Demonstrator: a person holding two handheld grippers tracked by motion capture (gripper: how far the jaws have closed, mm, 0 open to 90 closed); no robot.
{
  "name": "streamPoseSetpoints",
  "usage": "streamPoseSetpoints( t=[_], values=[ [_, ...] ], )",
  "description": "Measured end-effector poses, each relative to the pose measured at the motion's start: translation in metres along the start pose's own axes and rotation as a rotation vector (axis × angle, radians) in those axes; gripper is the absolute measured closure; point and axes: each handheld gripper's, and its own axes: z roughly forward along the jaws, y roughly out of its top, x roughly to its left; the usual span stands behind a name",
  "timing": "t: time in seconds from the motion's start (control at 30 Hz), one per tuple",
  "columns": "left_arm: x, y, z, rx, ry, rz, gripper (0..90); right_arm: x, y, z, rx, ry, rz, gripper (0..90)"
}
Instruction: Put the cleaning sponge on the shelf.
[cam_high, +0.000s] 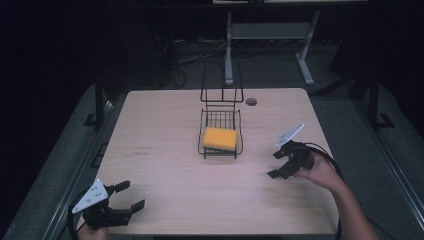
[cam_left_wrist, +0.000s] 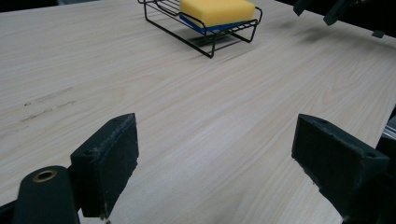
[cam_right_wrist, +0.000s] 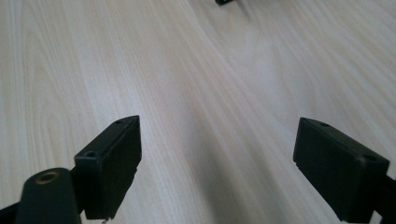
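In the lower left of the high view, the left gripper (cam_high: 128, 196) is held low over the near corner of the table (cam_high: 165, 195), with its grey three-cornered plate on top and its jaws pointed toward the right of the frame. The jaws are spread wide and nothing is held between them; in the left gripper view only bare wood is seen in the gap. At the right of the high view, the right gripper (cam_high: 277, 164) is held in a hand (cam_high: 320, 172) whose forearm enters from the lower right corner; the jaws are aimed toward the lower left and are likewise spread apart, empty, over bare wood.

A yellow sponge (cam_high: 220, 138) with a blue underside is seen lying in a black wire rack (cam_high: 220, 120) at the centre of the frame, well apart from both grippers. The rack's tall wire back is raised on its far side. The table top is of pale wood grain, with faint dark marks left of centre and a round hole (cam_high: 251, 102) near the far edge. Behind it, a dark room with a grey table frame (cam_high: 229, 50) and floor cables is visible.
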Motion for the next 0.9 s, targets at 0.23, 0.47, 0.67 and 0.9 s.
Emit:
streamPoseSetpoints(
  t=[0.23, 0.47, 0.67, 0.9],
  values=[
    [0.000, 0.000, 0.001, 0.006, -0.001, 0.001, 14.1, 0.004, -0.011, -0.001, 0.001, 0.006, 0.015, 15.0],
    [-0.001, 0.000, 0.002, 0.007, 0.001, 0.001, 14.1, 0.011, -0.022, -0.003, 0.003, 0.008, 0.023, 15.0],
    [-0.001, 0.000, 0.003, 0.009, -0.001, 0.004, 14.1, 0.021, -0.031, -0.005, 0.004, 0.000, 0.012, 15.1],
    [-0.002, 0.001, 0.004, 0.011, -0.002, 0.008, 14.1, 0.038, -0.034, -0.008, 0.021, -0.006, -0.009, 15.1]
  ],
)
